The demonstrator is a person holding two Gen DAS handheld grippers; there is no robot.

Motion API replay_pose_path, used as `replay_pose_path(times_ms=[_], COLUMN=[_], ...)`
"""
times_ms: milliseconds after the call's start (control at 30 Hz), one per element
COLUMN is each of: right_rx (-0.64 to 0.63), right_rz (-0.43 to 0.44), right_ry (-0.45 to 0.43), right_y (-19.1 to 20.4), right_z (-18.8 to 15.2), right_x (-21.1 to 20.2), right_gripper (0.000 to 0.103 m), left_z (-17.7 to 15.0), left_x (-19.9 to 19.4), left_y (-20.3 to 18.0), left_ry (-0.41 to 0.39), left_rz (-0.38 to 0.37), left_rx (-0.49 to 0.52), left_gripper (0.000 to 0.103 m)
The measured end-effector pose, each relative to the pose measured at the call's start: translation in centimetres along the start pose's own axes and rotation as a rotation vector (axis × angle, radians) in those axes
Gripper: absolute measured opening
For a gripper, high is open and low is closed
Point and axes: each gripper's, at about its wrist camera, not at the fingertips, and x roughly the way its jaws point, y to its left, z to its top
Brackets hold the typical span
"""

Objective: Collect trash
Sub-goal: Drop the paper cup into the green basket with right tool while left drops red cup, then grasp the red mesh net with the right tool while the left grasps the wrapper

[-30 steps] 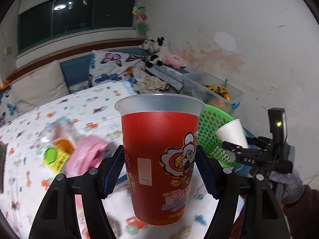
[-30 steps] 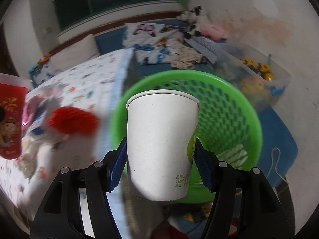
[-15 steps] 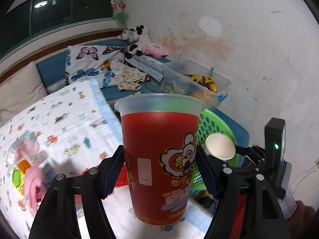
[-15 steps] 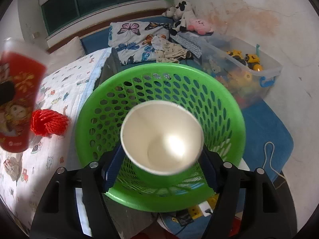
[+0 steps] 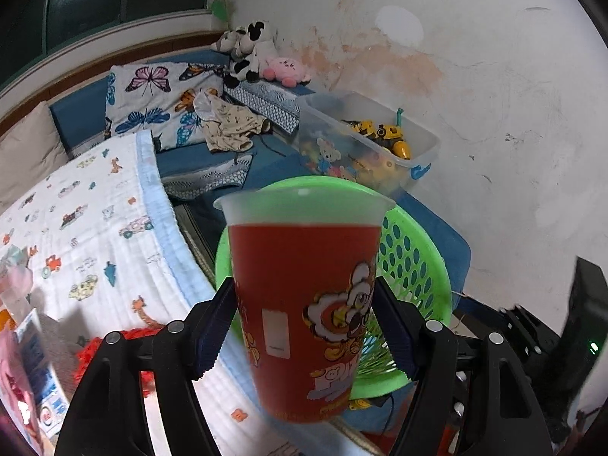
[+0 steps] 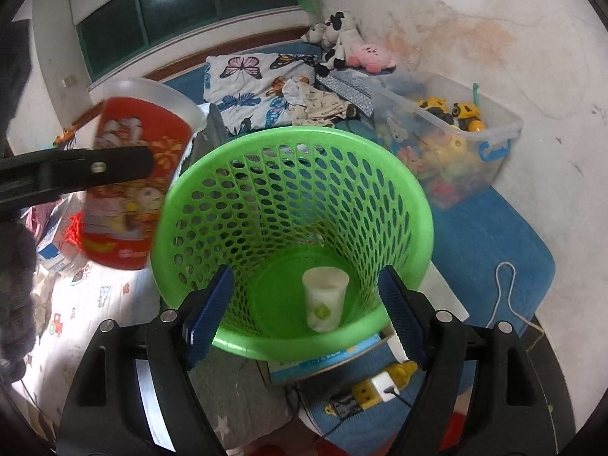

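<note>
My left gripper (image 5: 304,326) is shut on a red cartoon-printed plastic cup (image 5: 304,304) and holds it upright, in front of the green mesh basket (image 5: 414,266). In the right wrist view the same cup (image 6: 133,174) hangs left of the basket (image 6: 288,174), clamped by the left gripper's finger. My right gripper (image 6: 304,311) is open and empty above the basket's near rim. A white paper cup (image 6: 325,298) lies on the basket's floor.
A table with a cartoon-print cloth (image 5: 95,247) carries red crinkled trash (image 5: 91,353) and packets at left. A clear toy bin (image 6: 448,140), blue mat (image 6: 490,243) and power strip (image 6: 380,383) surround the basket. Cushions and plush toys (image 5: 250,49) lie behind.
My right gripper opened and the white paper cup dropped into the green basket. My left gripper carried the red cup rightward to the basket's edge.
</note>
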Motion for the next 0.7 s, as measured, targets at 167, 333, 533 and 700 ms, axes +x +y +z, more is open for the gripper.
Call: replay_pose_path(times_ms=[167,333,533,700], right_rx=[0.010,0.017,0.000,-0.036], right_rz=[0.002,0.000,0.016,0.051], right_ry=[-0.008,-0.010,-0.014,-0.021], right_y=[-0.3,-0.5,0.5,2.5], right_z=[-0.6,-0.9,-0.9,-0.5], right_x=[-0.8,-1.0,-1.5,-1.7], right_gripper=[0.079,0.079,0.079,0.079], left_z=[-0.2,-0.7,-1.4,-2.5], left_x=[1.6,1.4,-0.7,-3.4], left_y=[-0.4,-0.2,0.1,1.9], left_ry=[0.042,0.042,0.015,-0.020], left_rz=[0.015,-0.001,-0.004,0.041], left_rx=[0.000,-0.009,0.002,-0.026], left_gripper=[0.070,0.083,0.083,0.083])
